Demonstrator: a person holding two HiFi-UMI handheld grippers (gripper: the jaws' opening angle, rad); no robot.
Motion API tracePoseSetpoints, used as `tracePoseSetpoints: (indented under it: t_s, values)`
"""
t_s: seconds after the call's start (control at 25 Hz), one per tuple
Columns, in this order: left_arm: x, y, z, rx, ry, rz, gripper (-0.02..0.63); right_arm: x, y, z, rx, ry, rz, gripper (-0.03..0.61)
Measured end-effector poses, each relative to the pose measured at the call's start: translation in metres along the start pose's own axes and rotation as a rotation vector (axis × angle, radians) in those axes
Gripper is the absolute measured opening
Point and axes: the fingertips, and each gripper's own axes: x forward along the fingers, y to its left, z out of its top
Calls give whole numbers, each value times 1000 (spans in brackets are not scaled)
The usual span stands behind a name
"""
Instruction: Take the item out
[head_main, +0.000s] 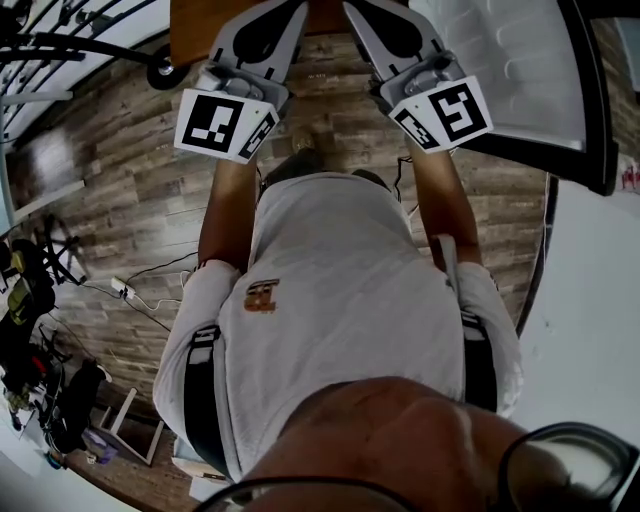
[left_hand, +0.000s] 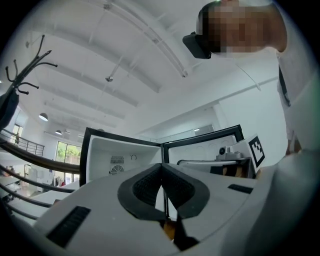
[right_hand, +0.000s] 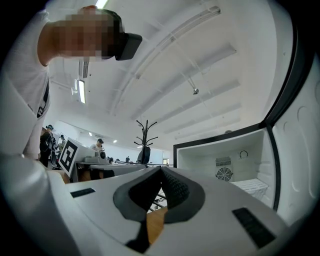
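Looking for the item, I can't make it out in any view; the only likely spot on cam is the small white fridge with a black-framed box (right_hand: 235, 165), standing open ahead of both grippers. Inside I see a round fan grille (right_hand: 223, 174) on the back wall and a white wire shelf (right_hand: 252, 186) low at the right. Its white-lined, black-edged door (right_hand: 300, 125) is swung wide, filling the right side of the right gripper view.

The left gripper (left_hand: 161, 167) is closed, ribbed black pads meeting at the tips w/ nothing btwn them. The right gripper (right_hand: 161, 170) is the same: pads together, nothing held. Through the slit under each pair I see only a strip of orange-brown wood.

In the head view both sit side by side in front of the chest, their black-and-white marker cubes (head_main: 225, 125) near each other but apart, noses toward an orange-brown wooden board (head_main: 200, 25) at the top edge. Below are a white T-shirt (head_main: 340, 300) and a grey wood-plank floor (head_main: 130, 200). A black coat stand (right_hand: 145, 135) rises far behind.
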Motion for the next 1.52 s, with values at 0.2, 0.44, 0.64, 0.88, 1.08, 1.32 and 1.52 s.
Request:
tracePoseSetpoints:
  t_s: [0.2,0.44,0.64,0.88,1.08,1.32,1.52]
  values:
    - [13,68,6,-3,4,-34,18,70,-14,-2,-5,14,-26,34]
    - [24,100,-19,19,6,-77,18,101,-27,-31,-10,8,-60,34]
    - [41,100,-19,40,6,-98,18,98,-41,-25,-23,5,-93,34]
    - [51,104,-20,47,11,-107,18,97,-48,-24,-29,21,-113,32]
    - [66,110,-29,69,18,-96,18,100,-62,-32,-30,25,-113,34]
    - [92,116,-28,156,27,-78,18,101,-87,-25,-28,28,-99,34]
    - [109,119,-28,235,62,-49,18,104,-104,-17,-22,27,-78,34]
